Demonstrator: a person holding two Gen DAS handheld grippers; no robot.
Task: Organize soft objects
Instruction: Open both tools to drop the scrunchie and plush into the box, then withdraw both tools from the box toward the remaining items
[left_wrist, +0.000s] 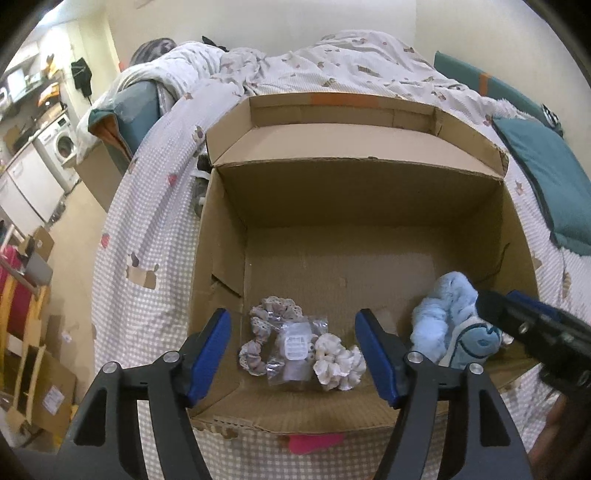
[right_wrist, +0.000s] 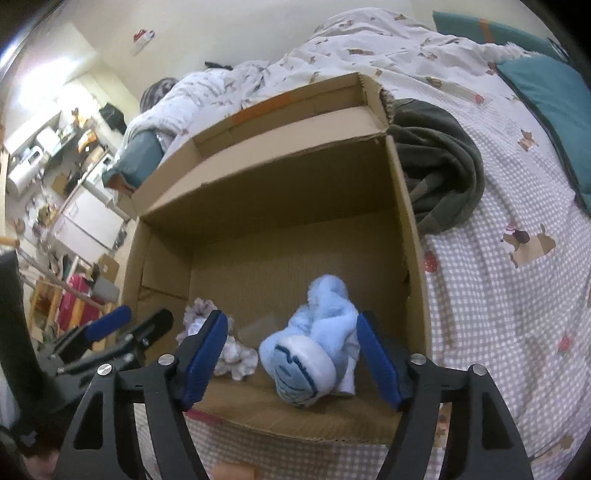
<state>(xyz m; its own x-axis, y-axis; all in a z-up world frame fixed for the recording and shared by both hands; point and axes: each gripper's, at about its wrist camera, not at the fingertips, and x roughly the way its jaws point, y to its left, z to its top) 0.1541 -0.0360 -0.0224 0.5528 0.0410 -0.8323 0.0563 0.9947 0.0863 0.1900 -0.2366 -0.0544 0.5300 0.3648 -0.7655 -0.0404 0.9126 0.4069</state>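
An open cardboard box (left_wrist: 369, 192) stands on a checked bedsheet. On its floor near the front wall lie a lace-trimmed grey scrunchie (left_wrist: 258, 332), a white scrunchie (left_wrist: 338, 363) and a clear packet (left_wrist: 293, 347). My left gripper (left_wrist: 292, 314) hangs open above them, touching none of them. A fluffy light-blue slipper (right_wrist: 314, 343) lies in the front right corner, also seen as the blue slipper (left_wrist: 443, 317) in the left wrist view. My right gripper (right_wrist: 291, 315) is open around it, with a gap at the left pad. The right gripper (left_wrist: 498, 301) and left gripper (right_wrist: 136, 325) each show in the other's view.
A dark green garment (right_wrist: 439, 170) is bunched against the box's right wall. A teal pillow (left_wrist: 546, 177) lies at the right and a rumpled quilt (left_wrist: 332, 62) behind the box. Something pink (left_wrist: 314, 441) lies by the box's front. Left of the bed are cardboard boxes (left_wrist: 48, 391) and a washing machine (left_wrist: 62, 144).
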